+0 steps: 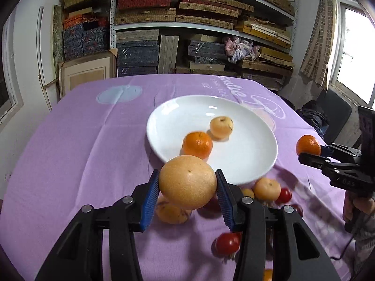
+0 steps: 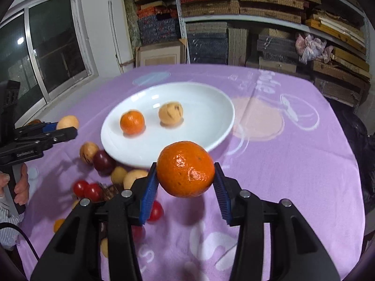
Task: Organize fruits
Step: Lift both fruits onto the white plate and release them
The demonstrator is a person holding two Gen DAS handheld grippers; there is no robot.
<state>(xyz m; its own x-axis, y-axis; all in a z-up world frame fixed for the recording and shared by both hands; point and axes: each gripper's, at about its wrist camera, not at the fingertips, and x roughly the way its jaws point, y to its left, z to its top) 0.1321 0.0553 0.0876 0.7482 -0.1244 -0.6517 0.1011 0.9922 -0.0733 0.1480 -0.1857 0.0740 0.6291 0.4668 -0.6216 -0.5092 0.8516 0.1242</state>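
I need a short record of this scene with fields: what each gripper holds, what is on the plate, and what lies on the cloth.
left gripper: shut on pale yellow fruit, lifted off the cloth
right gripper: shut on orange mandarin, lifted
white plate: one mandarin, one pale fruit
purple tablecloth: loose red tomatoes and pale fruits beside the plate

A storeroom: metal shelves (image 1: 201, 27) crammed with stacked woven boxes (image 2: 269, 4) behind a cloth-covered table (image 1: 77, 145).
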